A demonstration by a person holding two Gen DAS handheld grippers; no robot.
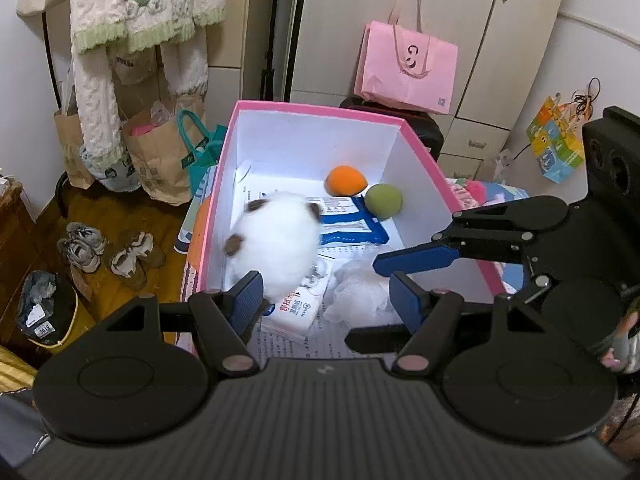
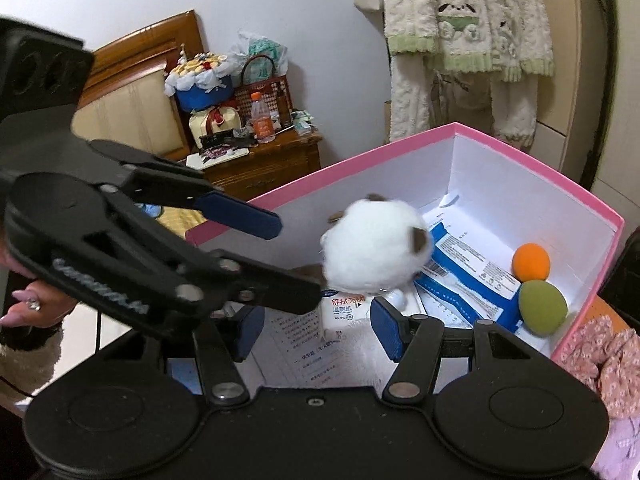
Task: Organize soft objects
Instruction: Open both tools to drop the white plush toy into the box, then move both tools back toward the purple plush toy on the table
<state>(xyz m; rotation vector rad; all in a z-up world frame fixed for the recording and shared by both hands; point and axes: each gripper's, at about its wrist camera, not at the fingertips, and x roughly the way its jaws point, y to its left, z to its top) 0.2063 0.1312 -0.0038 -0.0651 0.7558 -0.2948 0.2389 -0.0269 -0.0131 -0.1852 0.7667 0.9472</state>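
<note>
A white fluffy plush with brown ears (image 1: pixel 276 240) is blurred, in mid-air inside the pink box (image 1: pixel 320 110); it also shows in the right wrist view (image 2: pixel 376 252). My left gripper (image 1: pixel 326 300) is open and empty just behind the plush. My right gripper (image 2: pixel 316 330) is open and empty over the box's near end; it shows from the side in the left wrist view (image 1: pixel 404 276). An orange ball (image 1: pixel 346 180) and a green ball (image 1: pixel 383 200) lie at the box's far end. A second white plush (image 1: pixel 356 292) lies on the box floor.
Blue and white wipe packs (image 1: pixel 352 226) and printed papers (image 2: pixel 308 356) line the box floor. A pink bag (image 1: pixel 406 68) stands behind the box. Paper bags (image 1: pixel 160 160) and shoes (image 1: pixel 108 250) sit on the floor at left. A wooden nightstand (image 2: pixel 260 160) stands beyond the box.
</note>
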